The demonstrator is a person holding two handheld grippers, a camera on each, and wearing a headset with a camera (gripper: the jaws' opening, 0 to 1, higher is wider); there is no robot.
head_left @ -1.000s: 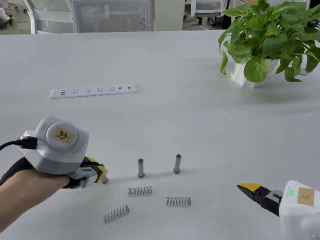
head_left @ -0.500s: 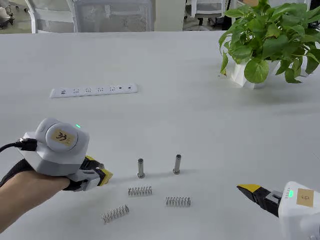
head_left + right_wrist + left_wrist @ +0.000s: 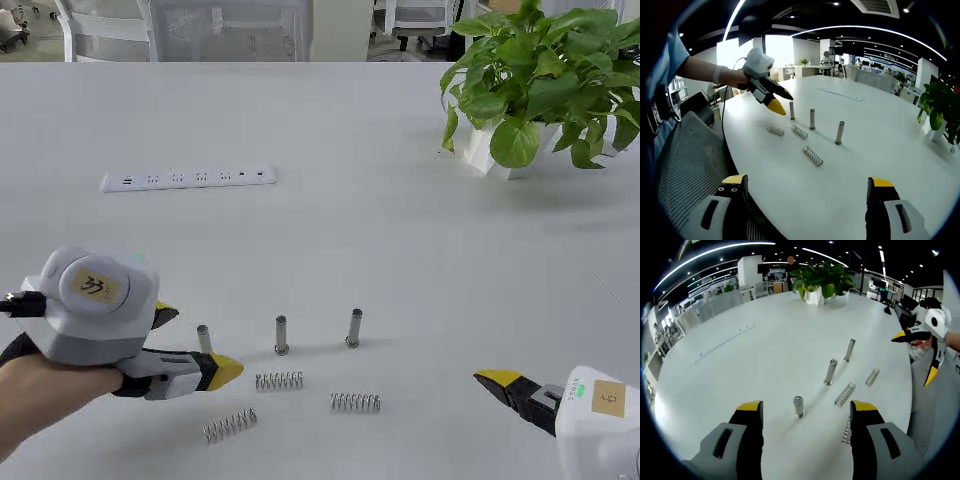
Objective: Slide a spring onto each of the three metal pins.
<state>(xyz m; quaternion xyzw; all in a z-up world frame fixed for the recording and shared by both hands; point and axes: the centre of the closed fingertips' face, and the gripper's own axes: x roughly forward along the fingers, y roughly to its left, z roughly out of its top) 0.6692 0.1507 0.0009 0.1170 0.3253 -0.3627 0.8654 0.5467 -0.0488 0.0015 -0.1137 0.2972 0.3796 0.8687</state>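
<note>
Left gripper (image 3: 807, 410): jaws spread, clasping nothing; the leftmost pin (image 3: 798, 406) stands upright in the gap between them, clear of both as far as the left gripper view shows. Right gripper (image 3: 807, 182): jaws wide apart too, empty, low over the near edge of the white table (image 3: 400, 230), well apart from the work. Middle pin (image 3: 281, 335) and right pin (image 3: 355, 327) stand in a row with the leftmost, all upright, all bare. Centre spring (image 3: 279, 380) lies flat just in front of the middle pin; right spring (image 3: 356, 402) lies flat a little nearer the person; slanted spring (image 3: 230, 425) lies nearest, close to the left gripper's yellow tip; none is threaded. Judgement: the task is at its start, with the first pick-up not yet made; the left gripper looks placed to steady the leftmost pin, though I cannot tell the intent. The next move calls for a light pinch across a spring's coils near one end, leaving the bore open; then stand it upright, centre it over a pin top, and lower it. Risks: the spring may roll off the jaws; a free-standing pin may tip if nudged. Power strip (image 3: 188, 179) and potted plant (image 3: 540, 70) sit far back, out of play.
</note>
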